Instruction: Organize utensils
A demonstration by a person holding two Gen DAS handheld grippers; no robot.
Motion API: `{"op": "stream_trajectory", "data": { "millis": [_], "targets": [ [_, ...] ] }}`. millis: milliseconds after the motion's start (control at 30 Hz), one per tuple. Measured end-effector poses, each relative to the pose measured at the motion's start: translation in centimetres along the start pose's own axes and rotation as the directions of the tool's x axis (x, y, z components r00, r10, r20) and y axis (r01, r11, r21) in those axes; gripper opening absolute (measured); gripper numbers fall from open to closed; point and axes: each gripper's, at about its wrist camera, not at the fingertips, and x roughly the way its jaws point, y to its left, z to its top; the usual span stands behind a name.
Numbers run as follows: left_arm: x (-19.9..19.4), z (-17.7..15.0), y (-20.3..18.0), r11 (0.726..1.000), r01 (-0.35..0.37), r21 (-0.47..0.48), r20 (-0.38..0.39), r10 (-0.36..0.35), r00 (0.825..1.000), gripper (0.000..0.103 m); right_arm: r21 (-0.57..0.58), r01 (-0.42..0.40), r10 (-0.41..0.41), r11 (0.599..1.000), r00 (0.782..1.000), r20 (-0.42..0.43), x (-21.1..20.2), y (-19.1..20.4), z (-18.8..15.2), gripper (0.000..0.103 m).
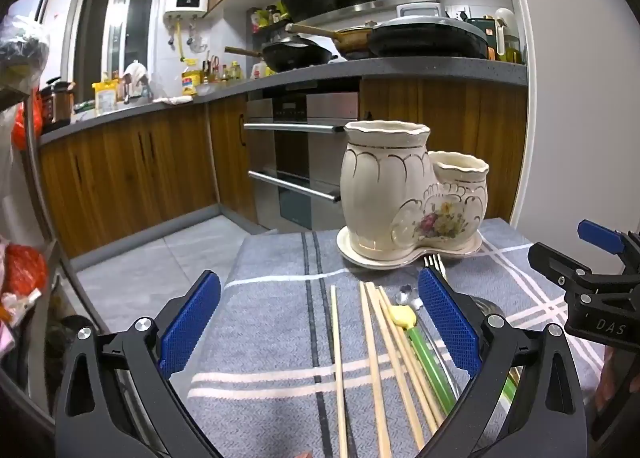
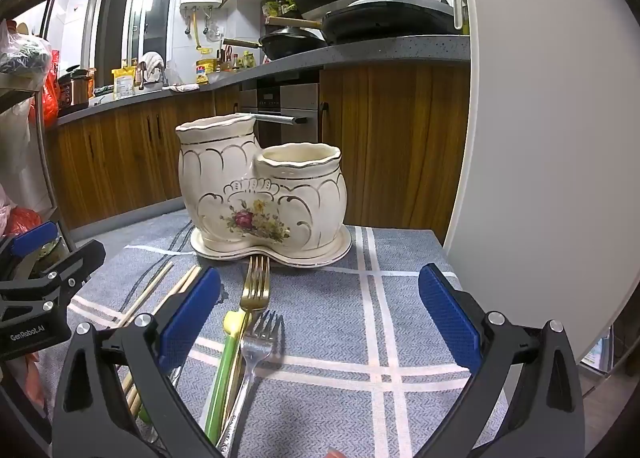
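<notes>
Both our tools, left tool [image 1: 318,322] and right tool [image 2: 320,322], hang wide open and empty over chopsticks [image 1: 376,358] and forks [image 2: 256,342] low in frame, below the holder [image 2: 260,193]; we'd pinch one piece mid-shaft

The chopsticks [image 1: 372,362] and forks' [image 2: 256,342] handles run off the bottom edge, partly behind fingers [image 2: 188,322].
</notes>
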Motion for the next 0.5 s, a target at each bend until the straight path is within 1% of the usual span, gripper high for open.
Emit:
{"op": "stream_trajectory", "data": {
  "millis": [133,167,500],
  "targets": [
    [0.03,0.0,-0.04,1.0,0.0,0.001,-0.003,0.0,1.0,0.098,0.0,0.0,0.0,1.0,1.0,0.001,0.08,-0.03,-0.01,0.098],
    [0.76,-0.83,0.5,1.0,0.001,0.002,-0.004,-0.001,1.0,0.098,-0.001,0.0,0.0,1.0,1.0,0.001,0.09,-0.01,-0.01,0.098],
    [0.94,-0.88,0.46,1.0,0.001,0.002,-0.006,-0.001,1.0,0.098,0.0,-0.001,0.001,1.0,1.0,-0.001,0.1,-0.02,-0.02,0.098]
  ]
}}
